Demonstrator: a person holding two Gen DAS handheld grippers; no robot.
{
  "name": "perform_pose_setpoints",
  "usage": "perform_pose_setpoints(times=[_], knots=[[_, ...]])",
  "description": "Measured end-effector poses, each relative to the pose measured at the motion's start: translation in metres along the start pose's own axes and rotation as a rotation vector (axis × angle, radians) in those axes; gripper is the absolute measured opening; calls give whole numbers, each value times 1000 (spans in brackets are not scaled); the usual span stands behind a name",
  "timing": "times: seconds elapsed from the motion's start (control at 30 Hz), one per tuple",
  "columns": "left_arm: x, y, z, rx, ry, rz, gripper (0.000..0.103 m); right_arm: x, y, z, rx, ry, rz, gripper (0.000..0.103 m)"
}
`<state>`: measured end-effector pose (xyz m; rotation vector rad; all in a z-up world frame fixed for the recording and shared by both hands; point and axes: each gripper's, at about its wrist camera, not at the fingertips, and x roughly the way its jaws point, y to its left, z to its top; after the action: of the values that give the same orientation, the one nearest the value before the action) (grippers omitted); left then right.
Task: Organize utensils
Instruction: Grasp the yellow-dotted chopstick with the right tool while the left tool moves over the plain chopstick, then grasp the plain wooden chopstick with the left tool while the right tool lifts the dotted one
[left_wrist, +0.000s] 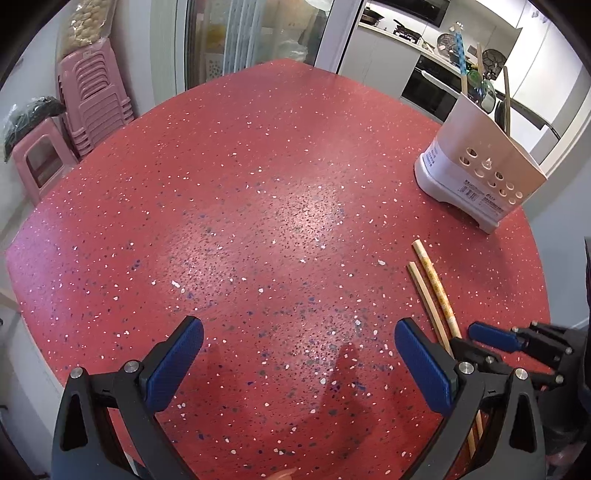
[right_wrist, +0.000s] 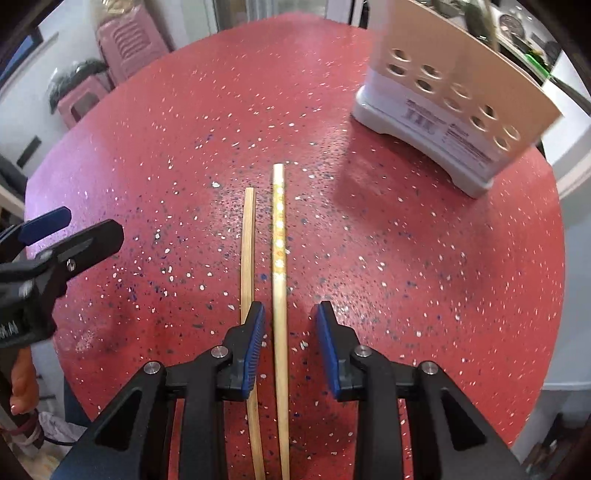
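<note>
the red speckled table takes up nearly everything, round and mostly bare, which leaves plenty of room to work. near its far right edge stands the utensil holder, a white base with a pale perforated sleeve; a few long handles already stick up out of it in the left view, so i'd guess that is where the loose pieces are headed.

the left gripper hangs over bare tabletop with its blue pads spread wide and nothing between them, seemingly just waiting off to the side.

the right gripper is tipped steeply down over the two chopsticks lying side by side near the table's near edge. its jaws are part-way in and closing. the patterned chopstick runs straight up the gap between the pads, not yet touched by either. the plain chopstick lies just left of it and passes under or outside the left pad, so as it stands the squeeze looks set to catch only the patterned one. if both are wanted, i'd think the claw needs to shift a touch left first.
</note>
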<state>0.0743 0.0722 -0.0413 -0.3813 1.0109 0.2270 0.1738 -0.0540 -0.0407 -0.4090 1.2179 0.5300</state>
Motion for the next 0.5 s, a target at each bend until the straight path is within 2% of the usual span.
perform_pose_setpoints(times=[0.07,0.1,0.13,0.3,0.37,0.5], knots=[[0,0,-1,-1,8,0,103,1,1,5,4,15,14,27],[0,1,-1,-3,12,-2,103,1,2,8,-1,14,17,13],[-1,0,-2,-6,16,-3,103,1,1,7,-1,13,18,8],[0,-16,-7,30,46,-26,103,0,-16,1,60,-26,56,8],[4,-29,-9,49,76,-49,103,-3,-27,-2,100,-39,88,8],[13,-59,-11,80,144,-97,103,-13,-46,-10,136,-69,95,8]])
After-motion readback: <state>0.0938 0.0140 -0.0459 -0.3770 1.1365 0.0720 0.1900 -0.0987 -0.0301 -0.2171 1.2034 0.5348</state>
